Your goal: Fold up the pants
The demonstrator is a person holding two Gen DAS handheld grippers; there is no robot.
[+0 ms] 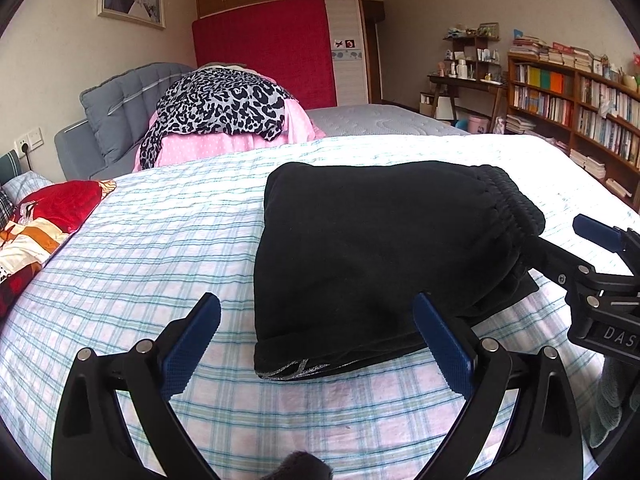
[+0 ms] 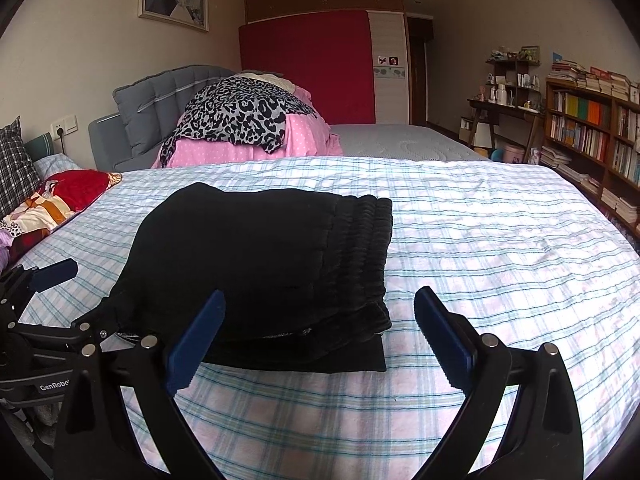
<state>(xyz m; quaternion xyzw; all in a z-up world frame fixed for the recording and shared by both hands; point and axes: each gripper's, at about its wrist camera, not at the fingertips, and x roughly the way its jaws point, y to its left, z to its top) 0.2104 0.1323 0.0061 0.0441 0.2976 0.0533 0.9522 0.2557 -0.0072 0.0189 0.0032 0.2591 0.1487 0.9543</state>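
The black pants (image 1: 380, 248) lie folded into a compact bundle on the checked bed sheet (image 1: 152, 240), elastic waistband to the right. My left gripper (image 1: 316, 308) is open and low at the bundle's near left corner. Its right finger stands in front of the cloth and its left finger over bare sheet; neither pad presses on the pants. In the right wrist view the pants (image 2: 264, 256) sit left of centre. My right gripper (image 2: 320, 300) is open around their near right corner without clamping it. Each view shows a blue pad (image 1: 596, 233) (image 2: 56, 274) of the other gripper at its edge.
Red and patterned pillows (image 1: 52, 208) lie at the bed's left. Beyond the bed are pink bedding with a leopard-print cloth (image 1: 224, 108) and a grey padded headboard (image 1: 116, 112). Bookshelves (image 1: 580, 104) line the right wall. A red mattress (image 1: 264, 48) stands upright at the back.
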